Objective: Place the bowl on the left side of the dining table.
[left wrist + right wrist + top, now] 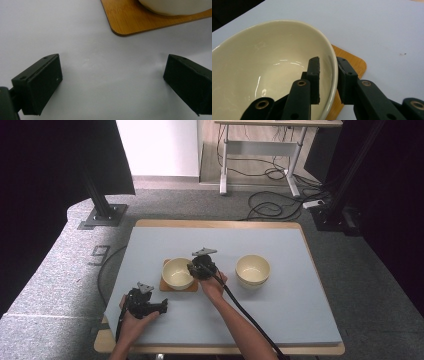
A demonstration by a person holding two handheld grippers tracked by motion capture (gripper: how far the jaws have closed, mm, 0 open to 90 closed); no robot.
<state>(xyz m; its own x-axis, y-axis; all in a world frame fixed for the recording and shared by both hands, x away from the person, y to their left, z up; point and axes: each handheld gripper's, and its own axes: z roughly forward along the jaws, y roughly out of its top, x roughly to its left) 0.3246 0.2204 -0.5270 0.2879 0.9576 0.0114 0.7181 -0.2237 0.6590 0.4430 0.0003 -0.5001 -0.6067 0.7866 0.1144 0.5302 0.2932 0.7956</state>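
A cream bowl stands on a square wooden coaster near the middle of the blue-grey mat. My right gripper holds the bowl's right rim. In the right gripper view the bowl has one jaw inside and one outside its wall, the right gripper shut on it, with the coaster beneath. My left gripper rests low on the mat at the front left, open and holding nothing. The left gripper faces the coaster's corner and the bowl's base.
A second cream bowl sits to the right of the held one; it looks like two stacked. The wooden table edge frames the mat. Beyond the table, cables and desk legs lie on the carpet.
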